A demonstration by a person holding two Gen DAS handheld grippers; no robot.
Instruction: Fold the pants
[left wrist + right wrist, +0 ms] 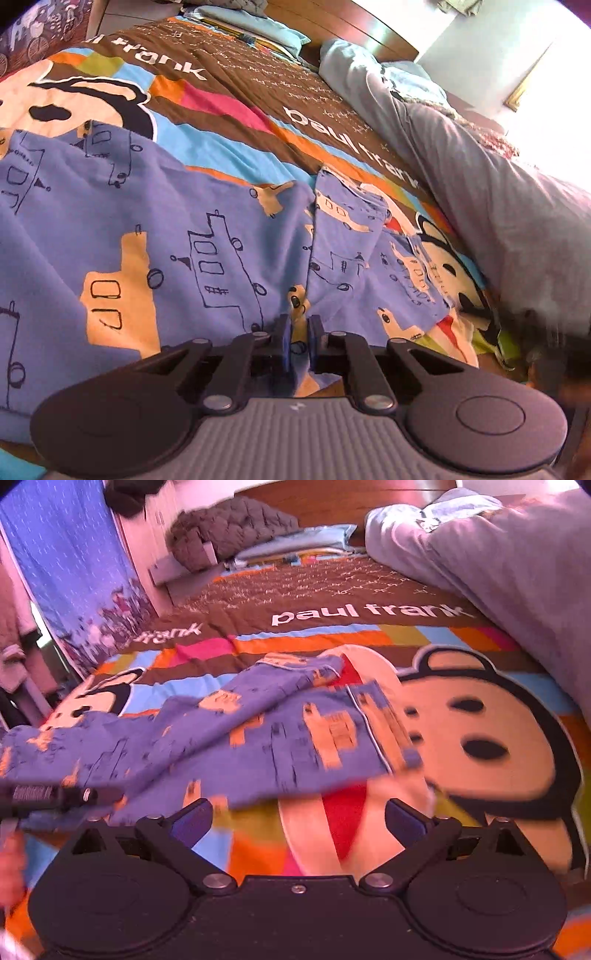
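Note:
The blue pants (pixel 184 240), printed with orange and outlined houses, lie spread over the colourful bedspread (pixel 229 96). My left gripper (pixel 300 343) is shut on a fold of the pants at their near edge, and the cloth shows between the blue pads. In the right wrist view the pants (pixel 240 738) stretch from the left to the middle of the bed, with a piped hem at the right end. My right gripper (pixel 299 819) stands open just in front of the pants' near edge, over the bedspread (pixel 480 738), with nothing between its fingers. The picture is blurred.
A grey duvet (pixel 498 206) is heaped along the bed's right side, and it shows in the right wrist view as well (pixel 517 572). A wooden headboard (pixel 351 22) and folded linens lie at the far end. A dark quilted garment (pixel 229 528) and a blue curtain (pixel 66 554) are at the left.

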